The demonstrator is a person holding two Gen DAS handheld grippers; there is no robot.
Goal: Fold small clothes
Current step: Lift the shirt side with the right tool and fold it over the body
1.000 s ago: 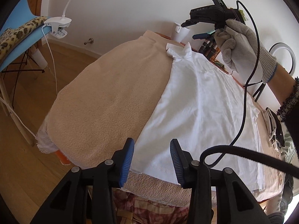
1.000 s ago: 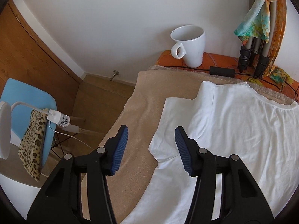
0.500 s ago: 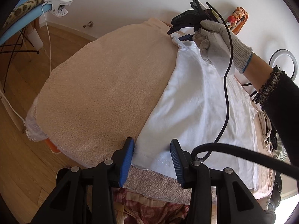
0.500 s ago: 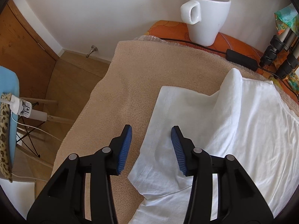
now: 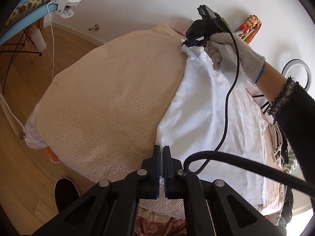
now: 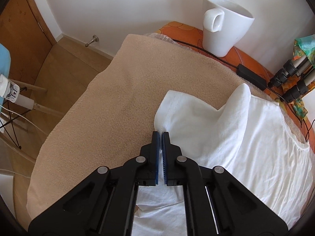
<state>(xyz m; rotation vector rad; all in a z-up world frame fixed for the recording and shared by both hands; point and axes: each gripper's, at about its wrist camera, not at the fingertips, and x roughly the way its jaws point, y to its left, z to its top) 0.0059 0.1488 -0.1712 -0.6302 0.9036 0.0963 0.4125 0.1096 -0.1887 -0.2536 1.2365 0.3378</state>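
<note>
A white T-shirt [image 5: 212,118] lies spread on a beige towel [image 5: 110,106] over the table. My left gripper [image 5: 162,149] is shut on the shirt's near bottom corner at its left edge. My right gripper [image 6: 161,135] is shut on the edge of the shirt's sleeve [image 6: 189,118], which bunches up at the pads. In the left wrist view the right gripper [image 5: 194,42] shows at the far end, held by a gloved hand [image 5: 230,53], pinching the sleeve.
A white mug [image 6: 222,25] stands on the orange table edge [image 6: 181,33] beyond the towel, beside a black cable with adapter [image 6: 250,76] and tripod legs [image 6: 291,78]. A blue chair with a clip lamp [image 5: 65,4] stands left. A shoe [image 5: 66,194] is on the wooden floor.
Both grippers closed: the left on the shirt's bottom corner, the right on the sleeve edge. The right gripper moved down onto the sleeve.
</note>
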